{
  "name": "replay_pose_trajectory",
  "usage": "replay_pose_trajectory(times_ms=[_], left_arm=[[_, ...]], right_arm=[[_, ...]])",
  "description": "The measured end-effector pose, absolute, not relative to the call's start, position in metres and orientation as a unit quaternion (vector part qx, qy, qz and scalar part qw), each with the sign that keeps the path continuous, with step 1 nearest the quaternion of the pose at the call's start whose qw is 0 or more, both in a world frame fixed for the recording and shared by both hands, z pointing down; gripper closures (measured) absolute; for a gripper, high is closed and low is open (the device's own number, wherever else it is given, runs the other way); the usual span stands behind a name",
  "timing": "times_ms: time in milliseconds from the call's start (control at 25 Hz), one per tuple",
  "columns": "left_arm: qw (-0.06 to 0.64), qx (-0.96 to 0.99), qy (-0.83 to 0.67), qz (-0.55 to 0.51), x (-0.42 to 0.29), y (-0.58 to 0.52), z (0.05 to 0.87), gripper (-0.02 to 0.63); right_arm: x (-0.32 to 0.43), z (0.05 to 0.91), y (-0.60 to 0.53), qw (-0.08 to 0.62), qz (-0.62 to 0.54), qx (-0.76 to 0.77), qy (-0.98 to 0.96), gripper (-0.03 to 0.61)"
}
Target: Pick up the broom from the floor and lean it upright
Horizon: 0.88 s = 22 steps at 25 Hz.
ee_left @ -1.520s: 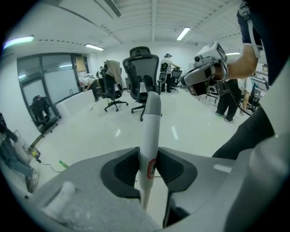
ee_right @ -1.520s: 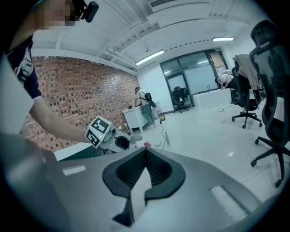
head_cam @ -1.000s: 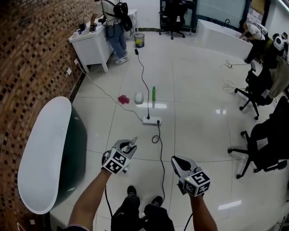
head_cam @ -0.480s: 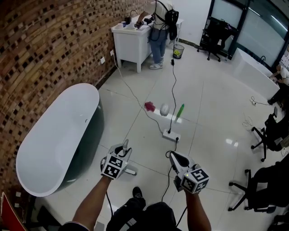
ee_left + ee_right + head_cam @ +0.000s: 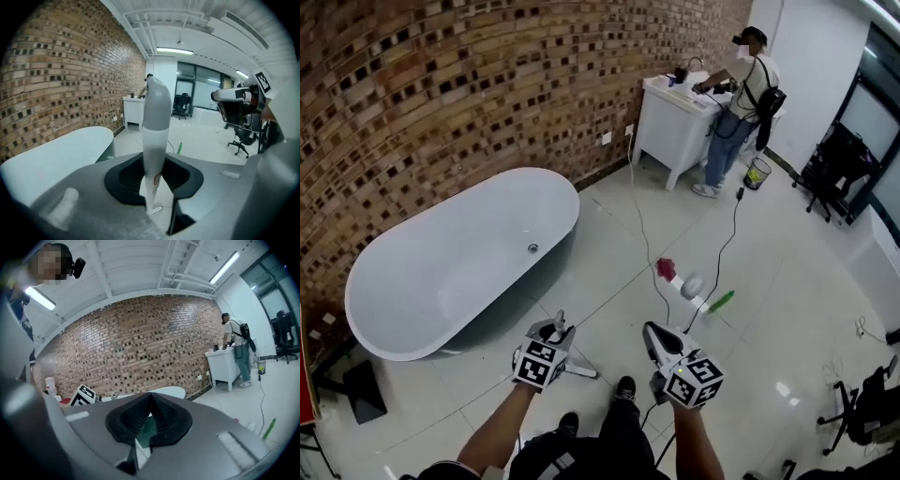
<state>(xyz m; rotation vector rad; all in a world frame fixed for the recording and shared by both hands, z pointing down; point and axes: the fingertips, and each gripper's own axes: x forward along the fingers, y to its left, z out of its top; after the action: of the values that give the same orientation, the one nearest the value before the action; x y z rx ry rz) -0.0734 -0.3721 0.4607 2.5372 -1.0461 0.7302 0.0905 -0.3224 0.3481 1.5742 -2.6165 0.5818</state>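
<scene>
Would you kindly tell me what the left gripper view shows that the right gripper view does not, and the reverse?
Only the left gripper view shows the grey and white handle between the jaws of the left gripper, and the right gripper off to its right. Only the right gripper view shows the left gripper's marker cube at its lower left. Both show the brick wall, the bathtub, the white cabinet with a person at it, and the green bottle.

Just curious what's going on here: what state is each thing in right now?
Left tool: closed on the broom handle.
Right tool: jaws together, empty.
Bathtub: empty.
Green bottle: standing upright.
</scene>
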Motion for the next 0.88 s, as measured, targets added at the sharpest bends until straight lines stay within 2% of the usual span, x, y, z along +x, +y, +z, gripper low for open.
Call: replay_pose_trajectory(times_ms=[200,600,880], left_arm=[[0.213,0.828,-0.468,0.224,-0.097,-0.403,0.463,0.514],[0.247,0.736,-0.597,0.201,-0.124,-0.458,0.447,0.514],[0.267,0.709,-0.624,0.189,-0.163,-0.492,0.464,0.513]], right_arm=[[0.073,0.343,-0.387,0.015,0.186,0.414,-0.891,0.575],[0.041,0.328,-0.477,0.045,0.172,0.271,-0.946,0.575],[-0.002,0.331,-0.511,0.055,0.168,0.244,-0.954,0.575]])
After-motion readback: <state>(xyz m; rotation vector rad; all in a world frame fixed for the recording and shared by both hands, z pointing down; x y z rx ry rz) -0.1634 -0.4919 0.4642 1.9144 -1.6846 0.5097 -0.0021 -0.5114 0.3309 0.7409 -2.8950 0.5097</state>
